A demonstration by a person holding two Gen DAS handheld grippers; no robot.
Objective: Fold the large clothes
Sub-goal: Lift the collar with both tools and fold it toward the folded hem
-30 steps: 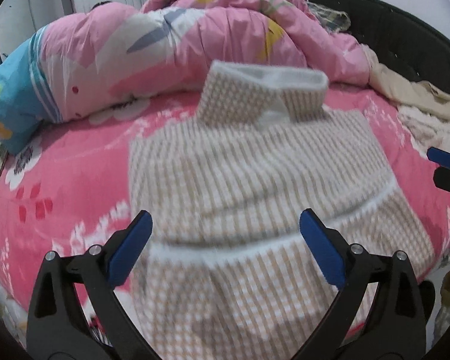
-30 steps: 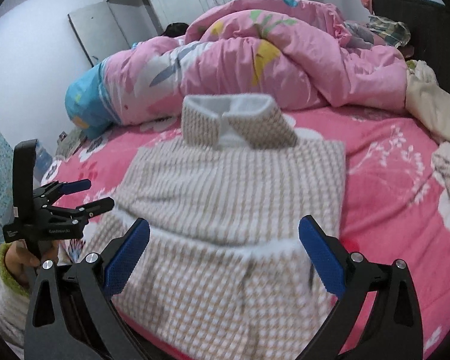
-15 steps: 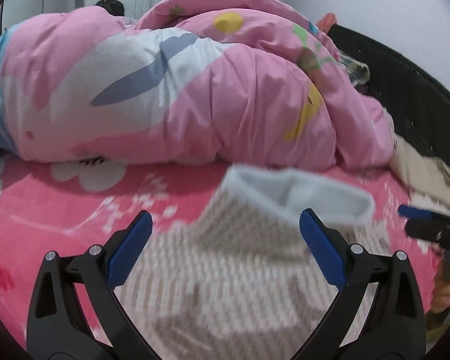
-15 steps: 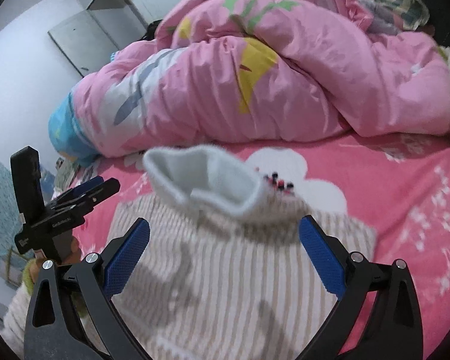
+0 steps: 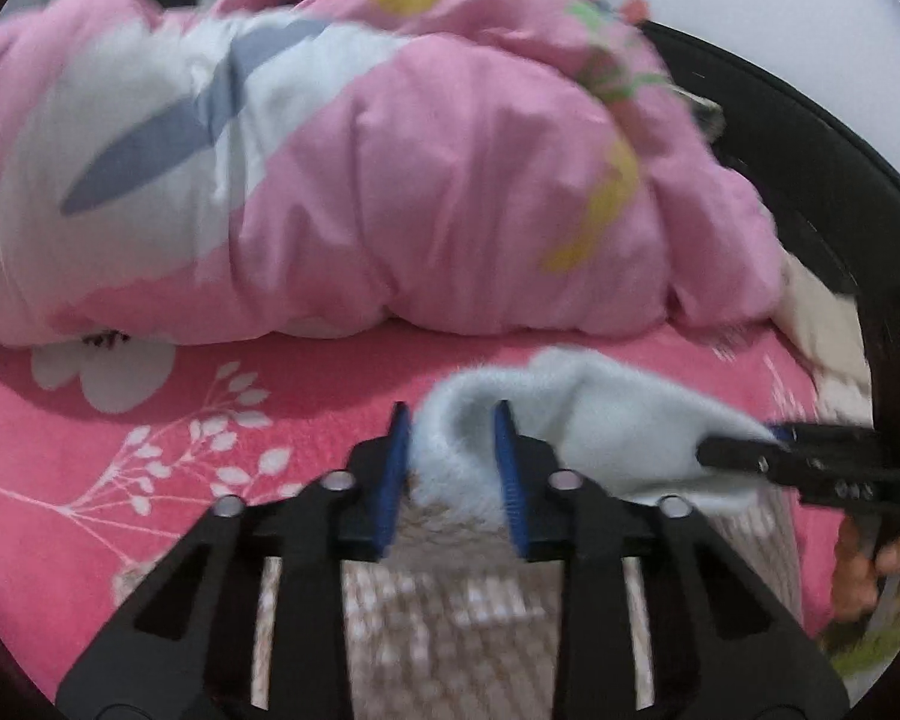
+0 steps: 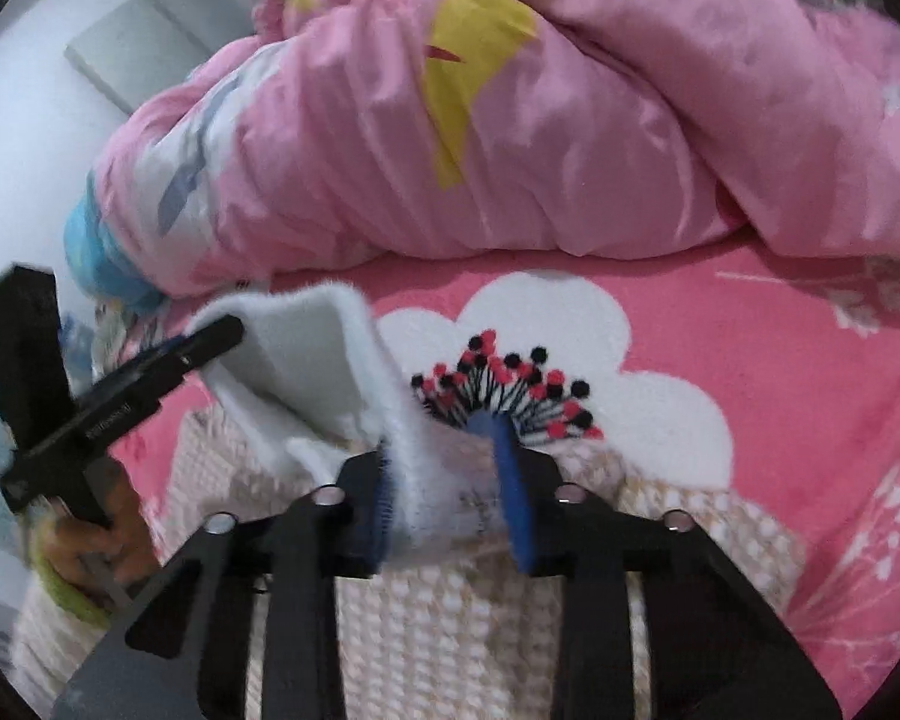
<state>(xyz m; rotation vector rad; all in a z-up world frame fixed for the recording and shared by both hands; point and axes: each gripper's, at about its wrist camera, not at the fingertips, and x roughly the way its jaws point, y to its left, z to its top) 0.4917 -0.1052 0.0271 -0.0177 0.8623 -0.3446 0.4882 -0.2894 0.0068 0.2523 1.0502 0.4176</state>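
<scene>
Pink floral bedding is carrying everything: we are working on a bed (image 5: 120, 468) whose sheet is printed with white flowers. Nearest to us, the checked beige garment (image 6: 450, 618) is lying flat on the sheet, its body running under both claws toward the near edge of the bed, its pale fleecy collar (image 5: 600, 420) at the far end.

We are pinching that collar in two places. Our left claw (image 5: 453, 468) is clamped on one end of the collar, the blue pads squeezing a thick fold of fleece. Our right claw (image 6: 450, 492) is clamped on the other end, with fabric bunched between its pads; in the left view it is showing side-on at the right edge.

We judge the fold to be partly done: the sides seem already turned in, giving a narrow panel, and what is left looks like carrying the collar end toward the hem to halve it, then smoothing. The long axis is running from us toward the far side of the bed, collar pointing away.

Beyond the collar, a strip of bare sheet, then the heaped pink quilt (image 5: 450, 180) along the far side.
</scene>
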